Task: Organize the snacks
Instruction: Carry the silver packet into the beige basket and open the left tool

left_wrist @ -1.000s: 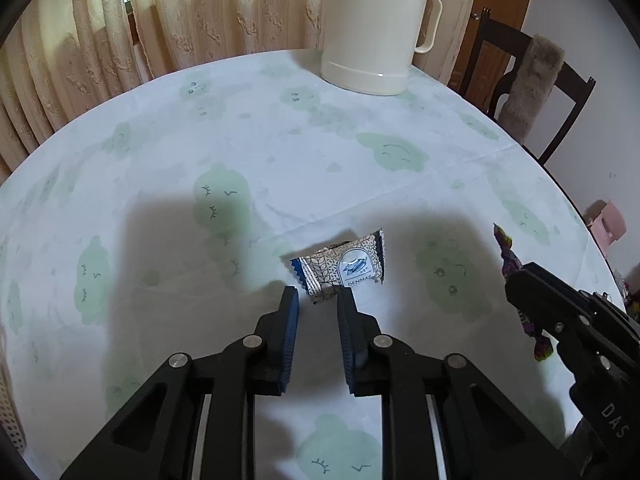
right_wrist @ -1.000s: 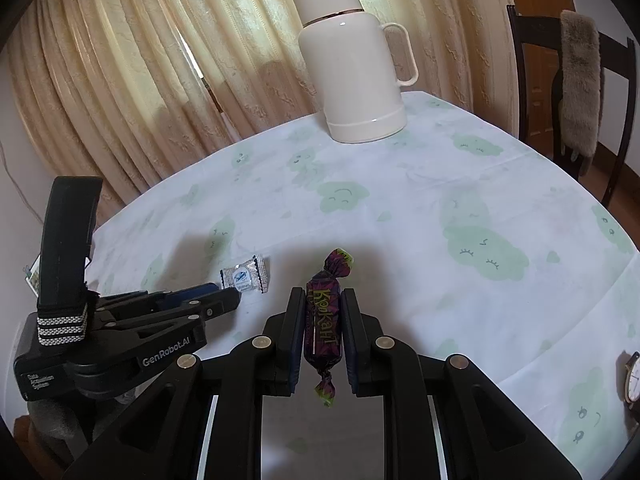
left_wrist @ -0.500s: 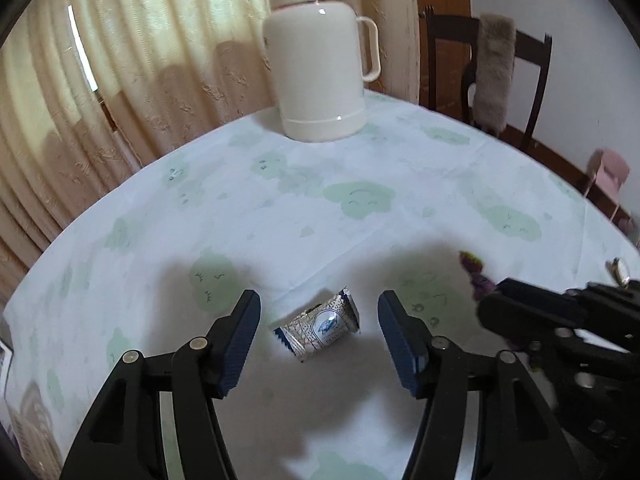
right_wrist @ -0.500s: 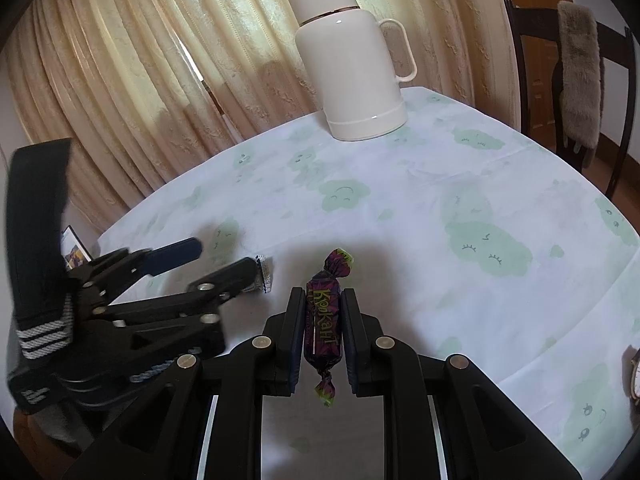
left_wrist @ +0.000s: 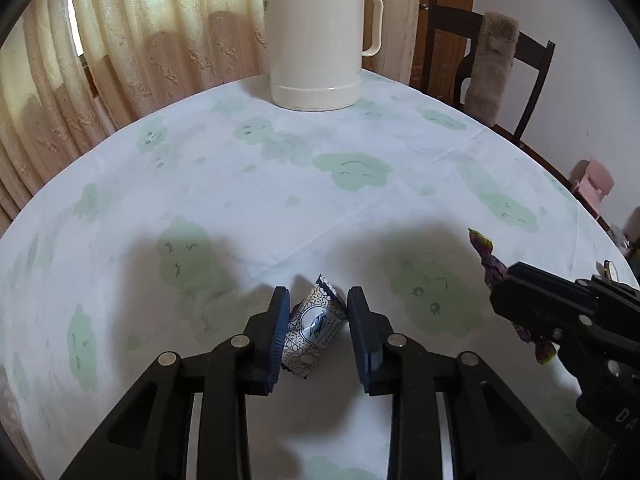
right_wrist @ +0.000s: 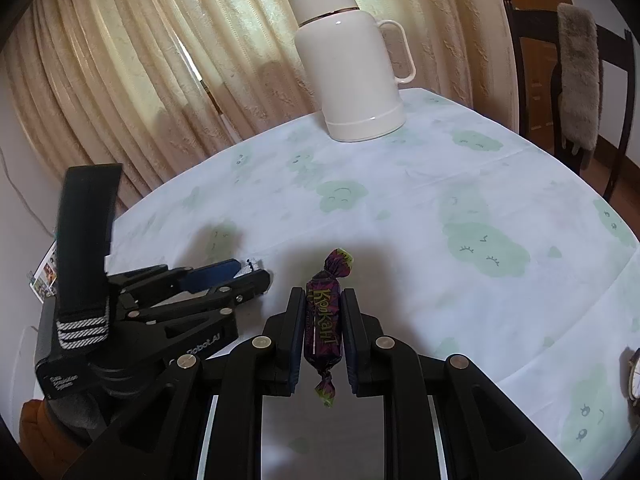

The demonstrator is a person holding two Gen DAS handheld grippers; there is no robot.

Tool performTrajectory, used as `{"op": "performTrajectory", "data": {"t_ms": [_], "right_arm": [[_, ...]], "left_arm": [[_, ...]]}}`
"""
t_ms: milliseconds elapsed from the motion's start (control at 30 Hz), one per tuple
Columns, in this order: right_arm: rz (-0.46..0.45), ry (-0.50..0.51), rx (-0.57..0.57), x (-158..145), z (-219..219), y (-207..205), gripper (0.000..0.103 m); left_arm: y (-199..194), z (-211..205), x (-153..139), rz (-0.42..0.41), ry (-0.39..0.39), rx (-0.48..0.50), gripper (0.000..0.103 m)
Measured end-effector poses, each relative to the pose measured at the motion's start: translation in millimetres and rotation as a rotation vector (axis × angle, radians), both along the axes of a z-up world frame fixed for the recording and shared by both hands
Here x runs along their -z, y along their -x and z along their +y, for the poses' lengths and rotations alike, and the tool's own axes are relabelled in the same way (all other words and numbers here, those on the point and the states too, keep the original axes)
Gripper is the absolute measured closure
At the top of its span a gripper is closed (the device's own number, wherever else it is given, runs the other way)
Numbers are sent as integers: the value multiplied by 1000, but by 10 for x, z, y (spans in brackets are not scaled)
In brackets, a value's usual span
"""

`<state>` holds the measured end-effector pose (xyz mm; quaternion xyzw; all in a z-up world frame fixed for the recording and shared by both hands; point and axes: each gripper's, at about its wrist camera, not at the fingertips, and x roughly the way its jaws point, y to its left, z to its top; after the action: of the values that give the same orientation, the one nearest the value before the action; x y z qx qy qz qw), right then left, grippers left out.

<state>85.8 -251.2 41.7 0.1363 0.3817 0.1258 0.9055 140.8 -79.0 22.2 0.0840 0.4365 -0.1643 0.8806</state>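
Note:
A silver-and-blue snack packet lies tilted on the cloud-print tablecloth. My left gripper straddles it, its jaws closing, and both blue pads touch the packet's sides. In the right wrist view the left gripper sits low at the left, with only a corner of the packet showing. My right gripper is shut on a purple twist-wrapped candy, held lengthwise just above the cloth. The left wrist view shows that candy poking out of the right gripper.
A cream thermos jug stands at the far side of the round table, in front of the curtains. A dark chair with a furry cover is behind the right rim. A wristwatch lies near the right edge.
The left gripper opened wide around the packet, then closed in on it. The packet has turned from crosswise to nearly lengthwise. The right gripper and its candy stayed still.

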Motion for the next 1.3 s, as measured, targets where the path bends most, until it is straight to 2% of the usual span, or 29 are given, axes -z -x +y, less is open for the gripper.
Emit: {"op": "performTrajectory", "data": {"t_ms": [167, 333, 467, 533, 567, 767, 833, 1000, 1067, 1167, 1267, 1300], "right_arm": [[-1, 0, -1, 0, 1, 0, 84], [-4, -5, -3, 2, -6, 1, 84], [-13, -17, -10, -1, -1, 15, 84], [-21, -18, -13, -7, 5, 23, 84], [-22, -19, -15, -9, 8, 24, 84], [-21, -24, -11, 1, 4, 12, 84], [-15, -26, -7, 7, -3, 3, 84], [-12, -23, -10, -2, 6, 9, 84], [-9, -19, -18, 0, 18, 7, 84], [-10, -14, -23, 1, 26, 7, 84], [-10, -14, -23, 2, 24, 9, 84], [-10, -14, -24, 1, 24, 10, 84]], "left_arm": [[84, 60, -31, 4, 36, -25, 78], [195, 177, -166, -28, 77, -70, 80], [294, 259, -289, -82, 69, -110, 81], [337, 289, -323, -93, 66, -122, 90], [350, 303, -334, -94, 67, -126, 91], [403, 403, -393, -96, 99, -129, 91], [382, 449, -378, -84, 121, -140, 88], [316, 482, -264, -33, 138, -154, 53], [294, 481, -195, 1, 146, -163, 49], [260, 462, -88, 47, 143, -182, 49], [236, 421, -22, 66, 124, -195, 49], [236, 406, -5, 71, 121, -194, 53]]}}
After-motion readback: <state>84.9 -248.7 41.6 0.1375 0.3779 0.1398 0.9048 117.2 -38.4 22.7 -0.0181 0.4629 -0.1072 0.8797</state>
